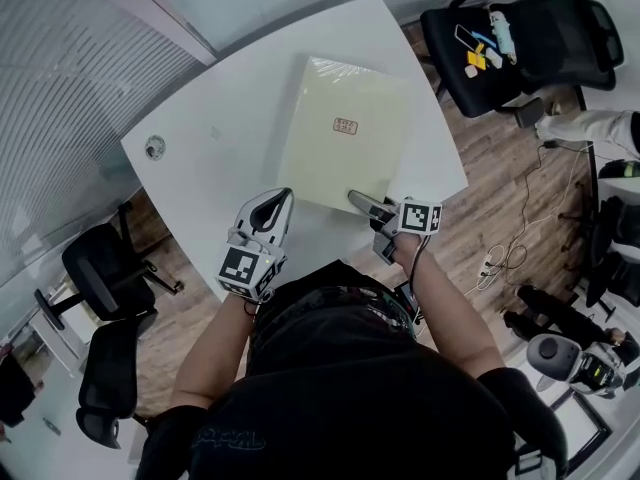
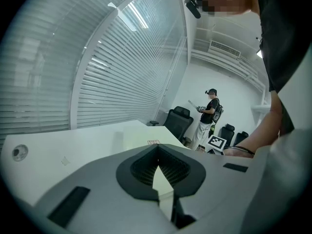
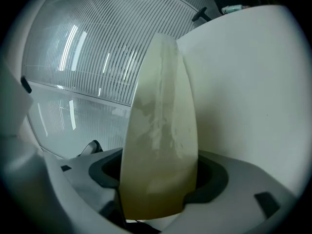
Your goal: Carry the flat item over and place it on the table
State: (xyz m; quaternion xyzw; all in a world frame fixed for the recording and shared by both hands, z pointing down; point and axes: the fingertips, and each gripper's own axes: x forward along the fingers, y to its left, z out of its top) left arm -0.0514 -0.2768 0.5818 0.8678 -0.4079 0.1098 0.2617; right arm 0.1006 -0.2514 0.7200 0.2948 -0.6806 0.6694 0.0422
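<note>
A flat pale yellow item (image 1: 345, 133) with a small red label lies on the white table (image 1: 220, 128), reaching towards its right edge. My right gripper (image 1: 358, 202) sits at the item's near edge. In the right gripper view the item (image 3: 161, 111) stands between the jaws, which are spread with dark gaps beside it, so the right gripper (image 3: 158, 169) is open around it. My left gripper (image 1: 284, 198) hovers over the table's near edge, left of the item, shut and empty. In the left gripper view its tips (image 2: 157, 147) meet, with the item (image 2: 146, 139) beyond.
A black office chair (image 1: 520, 38) holding small things stands at the back right. More chairs (image 1: 110, 268) stand at the left. Cables (image 1: 505, 258) lie on the wooden floor. The table has a round grommet (image 1: 153, 148). A person (image 2: 209, 113) stands far off.
</note>
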